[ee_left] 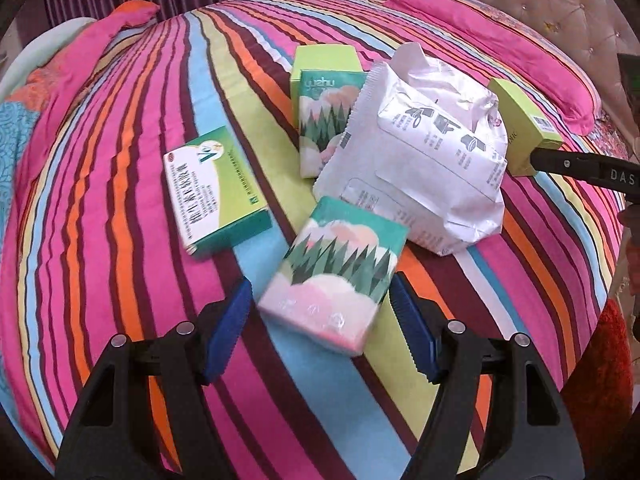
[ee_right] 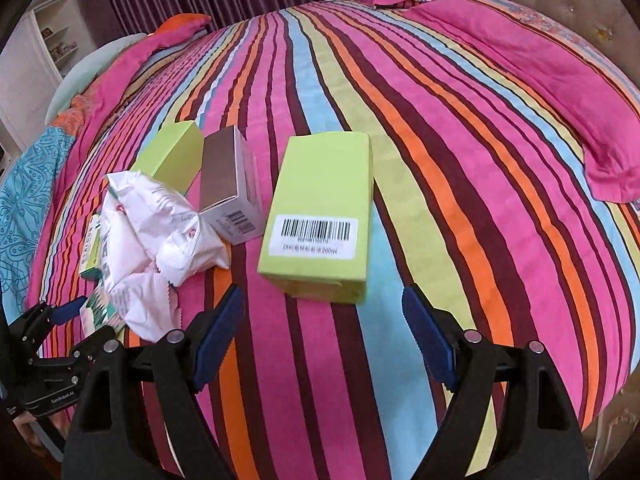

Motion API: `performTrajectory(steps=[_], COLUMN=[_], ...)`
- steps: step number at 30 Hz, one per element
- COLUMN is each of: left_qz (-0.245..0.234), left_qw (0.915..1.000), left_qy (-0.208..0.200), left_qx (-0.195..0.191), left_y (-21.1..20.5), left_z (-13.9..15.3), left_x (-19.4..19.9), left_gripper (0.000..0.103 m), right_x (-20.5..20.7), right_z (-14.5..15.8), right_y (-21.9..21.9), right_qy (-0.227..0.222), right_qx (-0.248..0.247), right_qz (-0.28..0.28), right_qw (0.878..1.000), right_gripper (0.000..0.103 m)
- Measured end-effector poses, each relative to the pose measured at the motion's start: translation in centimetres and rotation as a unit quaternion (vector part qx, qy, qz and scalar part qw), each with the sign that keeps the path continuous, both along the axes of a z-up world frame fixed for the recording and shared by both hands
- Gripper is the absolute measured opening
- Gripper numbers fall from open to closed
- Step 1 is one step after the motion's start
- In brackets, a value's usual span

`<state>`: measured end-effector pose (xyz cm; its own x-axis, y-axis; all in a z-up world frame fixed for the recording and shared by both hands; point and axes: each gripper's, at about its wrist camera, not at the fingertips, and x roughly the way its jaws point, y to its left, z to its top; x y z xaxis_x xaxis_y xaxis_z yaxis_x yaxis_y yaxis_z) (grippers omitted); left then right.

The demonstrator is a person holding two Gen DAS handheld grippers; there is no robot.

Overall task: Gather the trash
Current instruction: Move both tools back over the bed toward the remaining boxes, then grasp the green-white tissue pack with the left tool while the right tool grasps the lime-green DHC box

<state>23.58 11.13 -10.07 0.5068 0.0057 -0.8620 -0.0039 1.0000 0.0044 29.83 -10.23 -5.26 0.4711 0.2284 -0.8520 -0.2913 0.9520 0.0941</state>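
Tissue pack (ee_left: 334, 276): on striped bedspread (ee_left: 120, 240); long axis running away from the camera, tilted right; green trees, pink clouds; lies between spread left gripper (ee_left: 320, 332) jaws, untouched; lime box (ee_right: 320, 216): barcode up, lengthwise, just ahead of spread, empty right gripper (ee_right: 324, 336).

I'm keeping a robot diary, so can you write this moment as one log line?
left gripper: open, at tissue pack | right gripper: open, before green box | both lie on bed
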Motion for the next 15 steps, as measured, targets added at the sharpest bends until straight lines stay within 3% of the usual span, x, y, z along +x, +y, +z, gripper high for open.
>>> performTrajectory(steps=[8, 15], left_qz=[-0.014, 0.005], left_qw=[0.9998, 0.9999], left_qy=[0.011, 0.015], left_qx=[0.01, 0.002], left_y=[-0.5, -0.6], left_z=[-0.9, -1.3], left_x=[2.0, 3.2], left_gripper=[0.07, 0.07], right_x=[1.7, 3.6], right_z=[-1.0, -1.7], right_y=[0.8, 1.1], right_qy=[-0.004, 0.001], right_qx=[-0.018, -0.019], right_qz=[-0.003, -0.012], right_qw=[1.0, 1.0], right_gripper=[0.077, 0.077])
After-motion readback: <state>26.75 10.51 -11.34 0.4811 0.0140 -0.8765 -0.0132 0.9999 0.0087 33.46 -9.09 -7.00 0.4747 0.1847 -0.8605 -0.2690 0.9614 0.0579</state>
